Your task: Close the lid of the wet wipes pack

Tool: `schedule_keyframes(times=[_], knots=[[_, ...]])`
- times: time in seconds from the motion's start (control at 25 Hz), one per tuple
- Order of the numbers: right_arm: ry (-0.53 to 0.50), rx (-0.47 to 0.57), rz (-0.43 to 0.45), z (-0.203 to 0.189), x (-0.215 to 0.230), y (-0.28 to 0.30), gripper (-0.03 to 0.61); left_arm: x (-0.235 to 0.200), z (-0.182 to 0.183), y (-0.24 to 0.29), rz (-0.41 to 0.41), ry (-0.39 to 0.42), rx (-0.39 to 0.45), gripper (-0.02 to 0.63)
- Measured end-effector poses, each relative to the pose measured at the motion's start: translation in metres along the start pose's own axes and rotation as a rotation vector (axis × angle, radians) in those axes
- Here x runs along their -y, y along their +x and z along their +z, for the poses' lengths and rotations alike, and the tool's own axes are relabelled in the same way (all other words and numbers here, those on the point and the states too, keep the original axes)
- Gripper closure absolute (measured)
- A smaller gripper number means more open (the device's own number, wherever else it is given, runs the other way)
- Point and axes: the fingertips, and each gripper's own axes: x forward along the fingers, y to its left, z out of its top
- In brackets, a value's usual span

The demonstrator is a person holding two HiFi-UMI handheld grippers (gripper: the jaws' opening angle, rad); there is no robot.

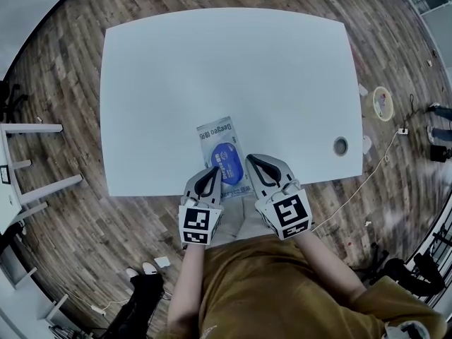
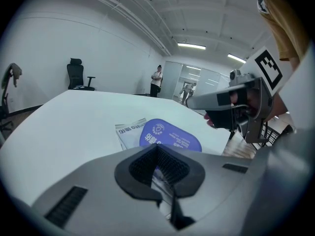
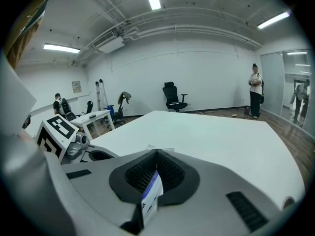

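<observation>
The wet wipes pack (image 1: 220, 141), pale grey with a blue oval lid (image 1: 227, 162), lies at the near edge of the white table (image 1: 212, 62). My left gripper (image 1: 214, 173) is at the pack's near-left side, shut on a thin edge of the pack. In the left gripper view (image 2: 160, 166) the lid (image 2: 170, 135) lies beyond the jaws. My right gripper (image 1: 250, 162) is at the lid's right side. In the right gripper view (image 3: 156, 171) a blue-and-white flap (image 3: 150, 193), seemingly the lid's edge, is pinched between the shut jaws.
A round cable hole (image 1: 340, 145) is at the table's near right. The table's front edge runs right under both grippers. White shelving (image 1: 28, 168) stands on the floor at left, a tape roll (image 1: 382, 103) at right. An office chair (image 3: 173, 96) and a standing person (image 3: 256, 90) are far off.
</observation>
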Motion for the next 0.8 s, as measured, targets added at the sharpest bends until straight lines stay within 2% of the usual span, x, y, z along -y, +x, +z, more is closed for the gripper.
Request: schedule_keyframes(times=[0.56, 0.8], knots=[[0.0, -0.084, 0.096, -0.03, -0.025, 0.016, 0.572, 0.002, -0.007, 0.0, -0.005, -0.019, -0.004, 0.618], [-0.027, -0.079, 0.138, -0.033, -0.035, 0.019, 0.572, 0.001, -0.009, 0.001, -0.009, -0.02, -0.01, 0.618]])
